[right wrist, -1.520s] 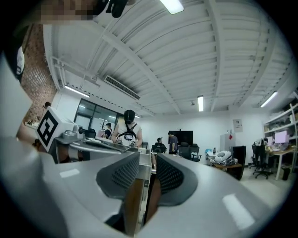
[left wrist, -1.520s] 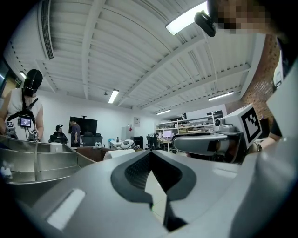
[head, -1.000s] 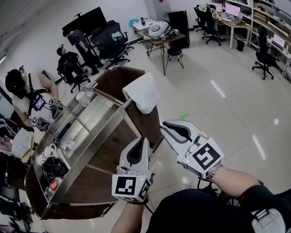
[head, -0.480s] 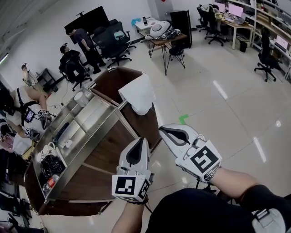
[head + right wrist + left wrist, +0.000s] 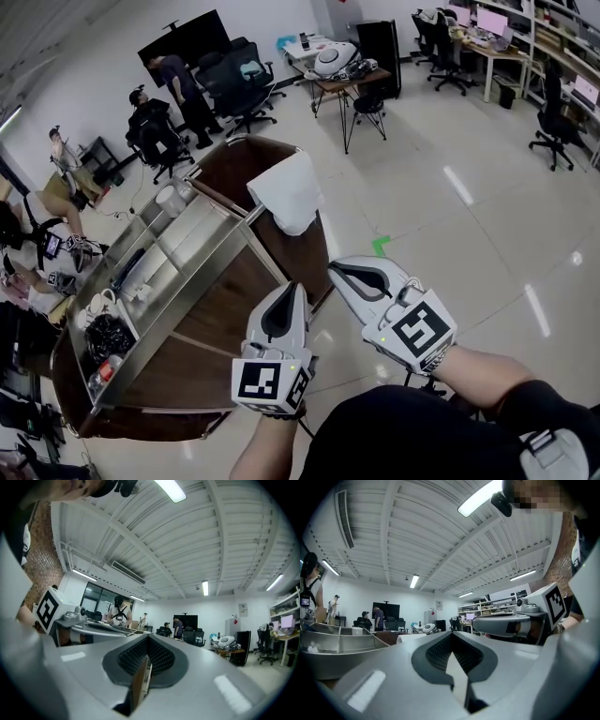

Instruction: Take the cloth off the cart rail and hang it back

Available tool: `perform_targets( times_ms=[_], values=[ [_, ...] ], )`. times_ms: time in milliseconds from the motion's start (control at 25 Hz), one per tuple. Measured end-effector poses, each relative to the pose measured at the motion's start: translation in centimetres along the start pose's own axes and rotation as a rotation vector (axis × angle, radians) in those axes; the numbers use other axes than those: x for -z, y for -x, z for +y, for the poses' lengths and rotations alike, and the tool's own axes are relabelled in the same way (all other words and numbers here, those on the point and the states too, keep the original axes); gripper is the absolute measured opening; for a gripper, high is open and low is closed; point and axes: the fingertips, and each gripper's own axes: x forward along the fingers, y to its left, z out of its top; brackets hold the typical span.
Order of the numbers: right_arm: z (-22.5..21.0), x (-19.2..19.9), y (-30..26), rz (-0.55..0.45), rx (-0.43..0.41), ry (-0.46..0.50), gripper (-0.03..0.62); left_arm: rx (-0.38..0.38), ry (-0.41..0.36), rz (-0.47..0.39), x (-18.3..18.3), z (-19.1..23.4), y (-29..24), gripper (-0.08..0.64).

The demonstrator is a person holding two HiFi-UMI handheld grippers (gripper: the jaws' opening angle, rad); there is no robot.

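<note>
The white cloth (image 5: 289, 192) hangs draped over the rail (image 5: 246, 212) at the far end of the cart (image 5: 202, 314), folded across the bar so that its lower edge falls down the cart's brown end panel. The cart runs from near left to far right in the head view, with a steel tray top set in a dark wooden body. A white cylindrical item (image 5: 172, 200) stands at the tray's far end, close to the cloth but apart from it, and a dark heap of small things (image 5: 108, 337) lies at the near end. Both grippers are held low, near the person's body and well apart from the cloth. The left hand-held gripper (image 5: 292, 287) hovers over the cart's near right edge with its jaws pressed together and nothing between them, as its own view (image 5: 451, 657) shows. The right hand-held gripper (image 5: 335, 269) is just beside it to the right, above the glossy floor (image 5: 469, 234), also closed and empty in its own view (image 5: 145, 662). A green mark (image 5: 379, 246) lies on the floor beyond the right hand-held gripper. Far off stand office chairs (image 5: 239, 86) and a dark screen (image 5: 183, 39), with several people at the left.
</note>
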Motion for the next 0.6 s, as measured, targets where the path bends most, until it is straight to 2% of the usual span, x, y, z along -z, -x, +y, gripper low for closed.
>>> perform_targets(
  times_ms=[600],
  values=[
    [0.32,-0.3,0.48,0.002,0.006,0.002,0.0,0.0,0.004,0.005,-0.22,-0.36,0.43,0.003]
  ],
)
